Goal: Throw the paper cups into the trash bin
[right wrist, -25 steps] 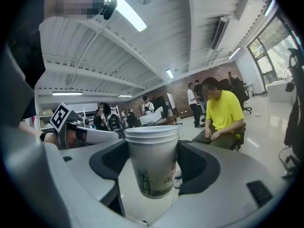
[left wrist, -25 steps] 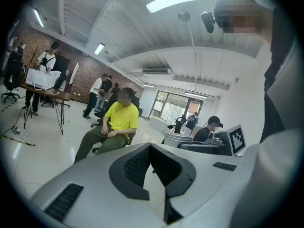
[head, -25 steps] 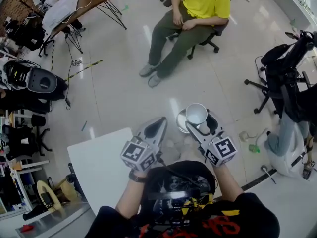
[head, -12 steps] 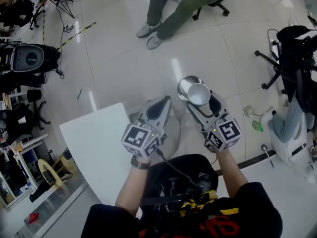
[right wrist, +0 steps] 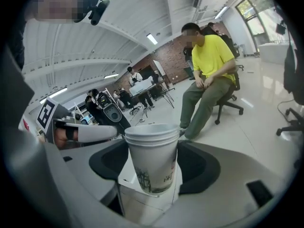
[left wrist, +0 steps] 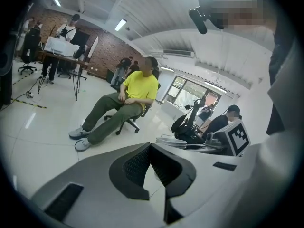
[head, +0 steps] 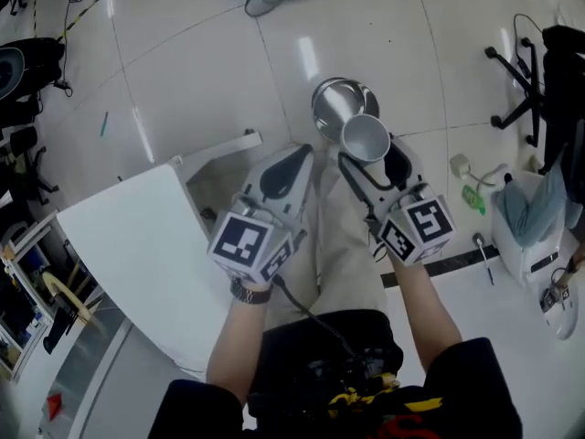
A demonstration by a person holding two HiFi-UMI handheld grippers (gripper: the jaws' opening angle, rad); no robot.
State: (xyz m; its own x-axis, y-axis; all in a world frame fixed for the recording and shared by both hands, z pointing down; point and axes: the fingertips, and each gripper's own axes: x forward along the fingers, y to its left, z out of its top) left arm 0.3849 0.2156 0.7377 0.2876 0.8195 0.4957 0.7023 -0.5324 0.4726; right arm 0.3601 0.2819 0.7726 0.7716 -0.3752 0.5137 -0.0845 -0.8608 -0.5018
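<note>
Floor [head: 201, 71]: trash bin [head: 331, 101]; right gripper [head: 375, 158] grips nested paper cups [head: 366, 135].

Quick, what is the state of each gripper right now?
Left gripper: closed, holding nothing.
Right gripper: closed on a stack of white paper cups.

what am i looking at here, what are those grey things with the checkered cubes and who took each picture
No robot here: a person holds a hand tool with two jaws in each hand; the cubes are part of them. One picture is from a camera on the person's head, looking down; the other two ride on the tools. The right tongs hold stacked paper cups beside a round metal bin on the floor. The left tongs are shut and empty. A white table stands at the left.
</note>
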